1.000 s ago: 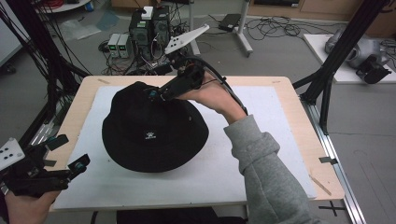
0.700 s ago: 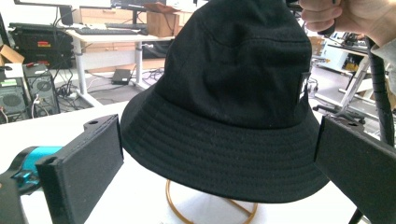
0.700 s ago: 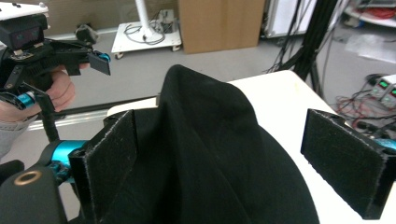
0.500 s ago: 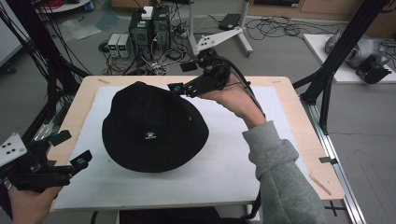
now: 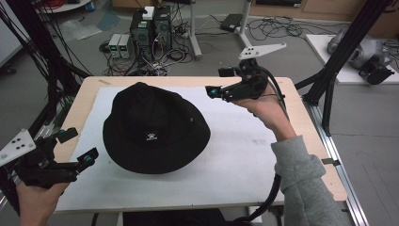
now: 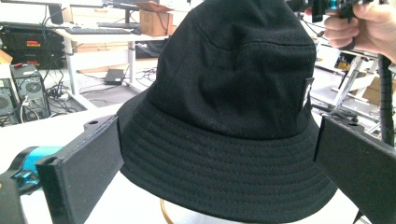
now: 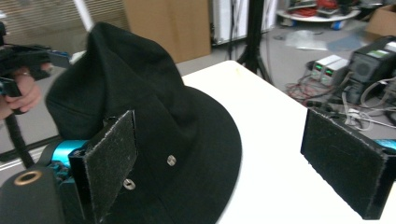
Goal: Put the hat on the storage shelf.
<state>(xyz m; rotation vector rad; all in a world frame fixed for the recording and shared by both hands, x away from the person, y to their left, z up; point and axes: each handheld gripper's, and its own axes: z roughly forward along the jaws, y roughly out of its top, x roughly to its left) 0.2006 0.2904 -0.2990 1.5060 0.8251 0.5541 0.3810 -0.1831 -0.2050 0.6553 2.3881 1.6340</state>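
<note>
At the near left corner of the table, the left gripper is held low, just off the edge, with its jaws spread wide and nothing between them. In the left gripper view the jaws are seen framing the brim of the black bucket hat without touching it, so a reach toward the near-left brim may be in preparation, though no grasp has been made.

The black bucket hat is found left of the middle of the white mat, crown up, its brim lying roughly flat on the mat. A small white emblem faces the near edge.

Toward the far right corner, the right gripper is held above the mat, well apart from the hat's far-right brim, its jaws also wide and empty. In the right gripper view, two metal eyelets on the crown are seen past the jaws.

The hat is judged to be set down and free of both grippers; whatever handling is meant next has yet to be begun.
</note>
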